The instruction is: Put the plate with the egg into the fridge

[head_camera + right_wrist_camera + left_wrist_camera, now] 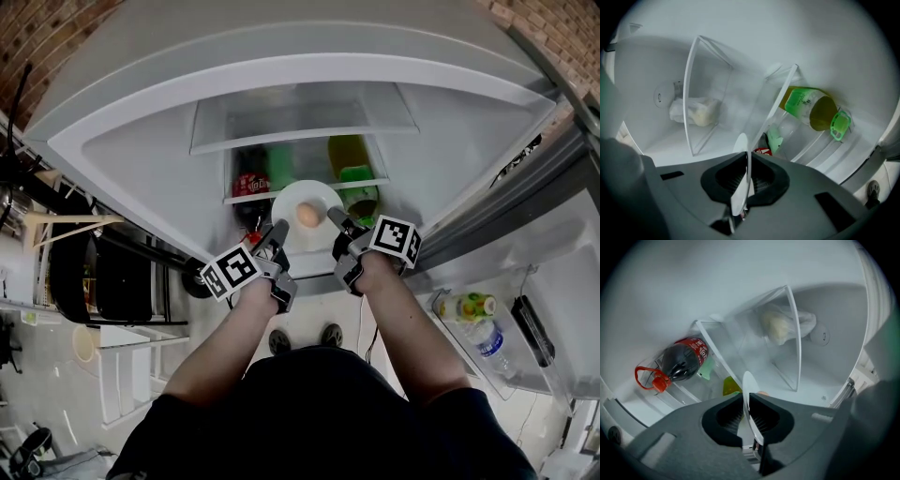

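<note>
Head view places your plate (302,195) with the egg (307,215) at frame centre, inside the fridge (141,159) opening. Its far rim lies between a dark bottle (249,183) and a green bottle (354,178), with open room between them. Your left tool (278,231) and right tool (337,224) are each clamped on opposite plate edges.

Red brick wall (58,37) at far left, second brick wall (555,30) at far right. Pale smooth floor (305,319) near. Along the left, dark wire rack (103,281), then white shelf unit (127,361) nearer. Looks evenly, softly lit.
</note>
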Available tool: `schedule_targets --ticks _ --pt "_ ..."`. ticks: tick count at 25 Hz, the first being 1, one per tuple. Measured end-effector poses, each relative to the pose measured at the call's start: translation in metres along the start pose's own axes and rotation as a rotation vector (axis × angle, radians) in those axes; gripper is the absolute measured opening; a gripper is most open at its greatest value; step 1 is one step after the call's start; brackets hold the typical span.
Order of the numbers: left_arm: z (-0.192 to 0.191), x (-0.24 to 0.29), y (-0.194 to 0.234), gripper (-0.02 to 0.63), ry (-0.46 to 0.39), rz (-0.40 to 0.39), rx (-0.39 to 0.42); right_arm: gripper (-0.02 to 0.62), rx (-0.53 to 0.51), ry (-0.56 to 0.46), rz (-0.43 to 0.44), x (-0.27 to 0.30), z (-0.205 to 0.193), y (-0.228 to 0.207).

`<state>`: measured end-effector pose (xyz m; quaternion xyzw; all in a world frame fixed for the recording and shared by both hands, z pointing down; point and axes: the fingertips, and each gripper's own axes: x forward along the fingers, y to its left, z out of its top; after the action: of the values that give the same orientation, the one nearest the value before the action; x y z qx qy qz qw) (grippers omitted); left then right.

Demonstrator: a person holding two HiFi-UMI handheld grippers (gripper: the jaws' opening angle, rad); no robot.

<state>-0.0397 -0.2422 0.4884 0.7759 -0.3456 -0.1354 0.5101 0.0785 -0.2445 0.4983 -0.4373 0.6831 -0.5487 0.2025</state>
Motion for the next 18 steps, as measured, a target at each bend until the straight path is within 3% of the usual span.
schedule_targets --ticks 18 --pt "0.017 0.038 0.013 0.028 -0.038 0.019 -0.084 0.032 -0.04 -0.025 -0.094 0.036 0.039 -0.01"
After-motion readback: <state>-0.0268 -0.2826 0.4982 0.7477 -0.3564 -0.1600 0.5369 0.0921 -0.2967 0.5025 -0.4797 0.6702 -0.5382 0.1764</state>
